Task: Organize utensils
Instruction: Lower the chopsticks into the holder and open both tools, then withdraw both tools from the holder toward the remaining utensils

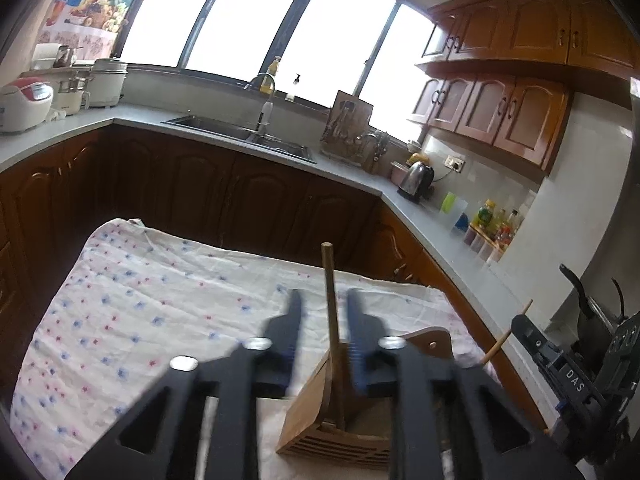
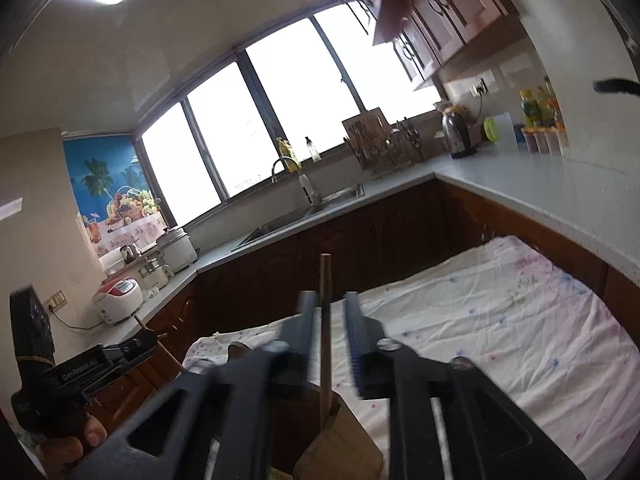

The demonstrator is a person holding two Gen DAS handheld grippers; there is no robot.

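A wooden utensil holder [image 1: 320, 420] stands on the flowered cloth [image 1: 140, 300] below both grippers. In the left wrist view a thin wooden stick [image 1: 331, 288] stands upright in it, between the fingers of my left gripper [image 1: 324, 295]. The jaws are open, with a gap on each side of the stick. In the right wrist view another wooden stick [image 2: 325, 320] rises from the holder [image 2: 340, 432] between the fingers of my right gripper [image 2: 329, 296], open too; the stick is close to the left finger and clear of the right one. Each view shows the other gripper at its edge.
The cloth covers a small table with dark cabinets behind it. A grey counter [image 1: 440, 232] runs along the back and right with a sink [image 1: 240, 132], a kettle [image 1: 416, 178], bottles and rice cookers [image 1: 24, 100]. A hand [image 2: 72, 444] holds the left gripper.
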